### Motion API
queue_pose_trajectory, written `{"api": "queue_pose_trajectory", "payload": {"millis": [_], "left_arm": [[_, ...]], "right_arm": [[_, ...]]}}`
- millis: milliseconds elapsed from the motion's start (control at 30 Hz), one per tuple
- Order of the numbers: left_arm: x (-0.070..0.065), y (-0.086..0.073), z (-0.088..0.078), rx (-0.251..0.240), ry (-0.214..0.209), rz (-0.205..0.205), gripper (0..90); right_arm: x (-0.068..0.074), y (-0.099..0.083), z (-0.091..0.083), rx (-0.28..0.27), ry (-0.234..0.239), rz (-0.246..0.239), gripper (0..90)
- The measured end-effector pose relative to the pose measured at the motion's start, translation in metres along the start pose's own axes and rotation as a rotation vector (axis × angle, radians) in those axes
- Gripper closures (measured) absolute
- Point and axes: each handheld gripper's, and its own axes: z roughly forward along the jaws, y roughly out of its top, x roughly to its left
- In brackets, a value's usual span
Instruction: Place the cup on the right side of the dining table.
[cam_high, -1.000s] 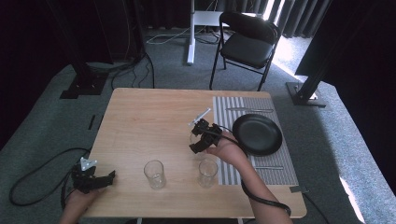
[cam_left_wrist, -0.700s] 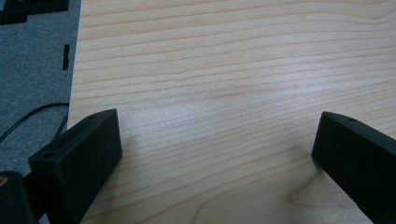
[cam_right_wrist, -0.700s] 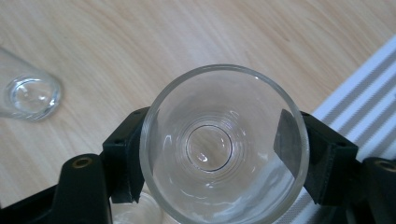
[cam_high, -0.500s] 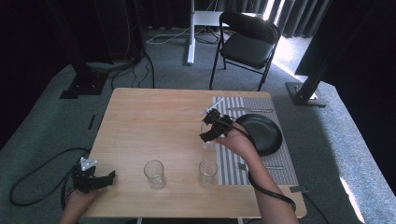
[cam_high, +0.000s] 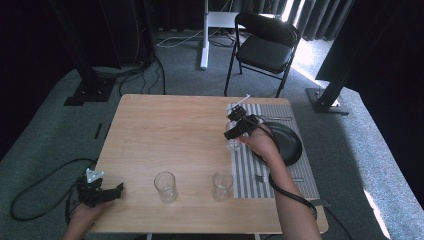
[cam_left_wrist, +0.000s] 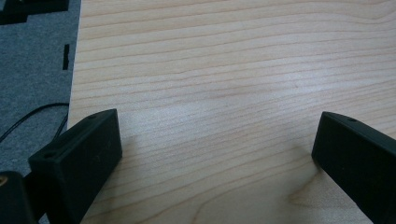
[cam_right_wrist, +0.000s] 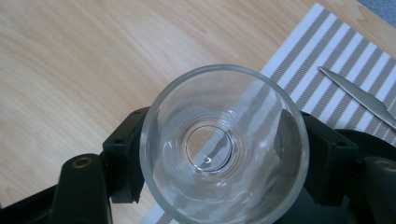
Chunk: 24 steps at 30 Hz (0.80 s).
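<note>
Your right gripper (cam_right_wrist: 219, 186) is clamping a clear drinking glass (cam_right_wrist: 224, 144) between its jaws, pads pressing on the wall at the glass's 9 and 3 o'clock, so you are looking straight down the open mouth to the thick base. In the high view that glass (cam_high: 233, 142) is hanging over the left edge of the striped placemat (cam_high: 250, 165), at about 3 o'clock from the table's (cam_high: 165, 130) middle.

It is looking light, stiff, smooth and breakable; judging by that, a firm mid-wall grip below the rim is suiting it better than a pinch on the lip, and you are wanting a gentle landing.

Just beside it, toward 3 o'clock, the black plate (cam_high: 287, 142) is lying on the placemat, with a knife (cam_right_wrist: 359, 95) at 12 o'clock of the plate and a fork (cam_high: 259, 177) toward 6. Two more glasses are standing near the table's front edge: one (cam_high: 165, 186) at 6 o'clock, another (cam_high: 222, 185) just beside the placemat.

Your left gripper (cam_high: 100, 192) is resting at the 7 o'clock corner with its jaws spread wide on nothing, bare wood (cam_left_wrist: 210, 93) between them. The widest open room is lying across the table's middle and 9 o'clock side.
</note>
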Motion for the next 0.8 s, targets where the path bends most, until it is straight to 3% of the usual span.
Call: {"api": "queue_pose_trajectory", "payload": {"millis": [333,800], "left_arm": [[0.0,0.0,0.0,0.0,0.0,0.0,1.9],[0.0,0.0,0.0,0.0,0.0,0.0,1.9]], "right_arm": [[-0.02,0.01,0.012,0.022,-0.034,0.061,28.1],[-0.052,0.015,0.033,0.01,-0.09,0.154,28.1]]}}
